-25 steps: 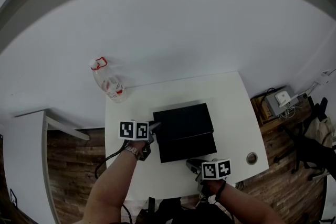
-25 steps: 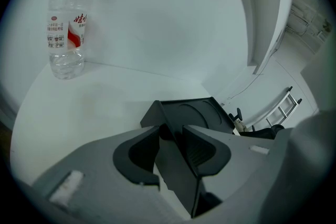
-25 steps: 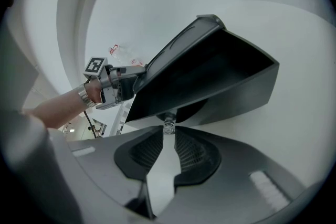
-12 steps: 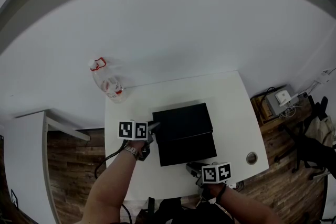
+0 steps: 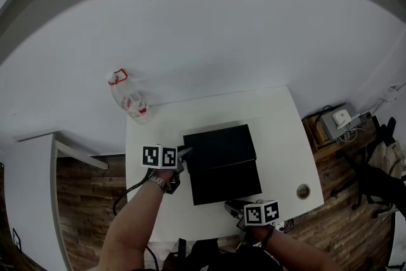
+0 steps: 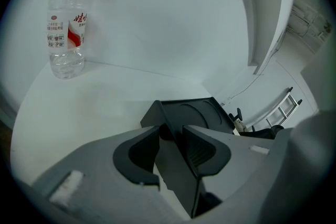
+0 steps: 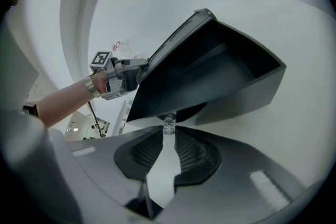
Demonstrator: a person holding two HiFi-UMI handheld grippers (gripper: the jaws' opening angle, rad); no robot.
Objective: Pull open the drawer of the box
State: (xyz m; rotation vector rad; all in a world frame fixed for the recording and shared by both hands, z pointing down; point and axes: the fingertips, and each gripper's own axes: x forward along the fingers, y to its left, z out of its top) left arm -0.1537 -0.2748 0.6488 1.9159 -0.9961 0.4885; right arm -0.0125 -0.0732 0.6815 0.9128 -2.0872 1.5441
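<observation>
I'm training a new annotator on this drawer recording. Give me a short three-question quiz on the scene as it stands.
1. True or false: the drawer of the black box is fully closed.
2. What is the right hand-held gripper pinching? A) the clear knob on the drawer front; B) a bottle cap; C) a cable.
3. Fill in: in the head view, the plastic bottle stands at the far ___ corner of the table.

Key
1. False: it is partly pulled out and its inside shows.
2. A
3. left
</observation>
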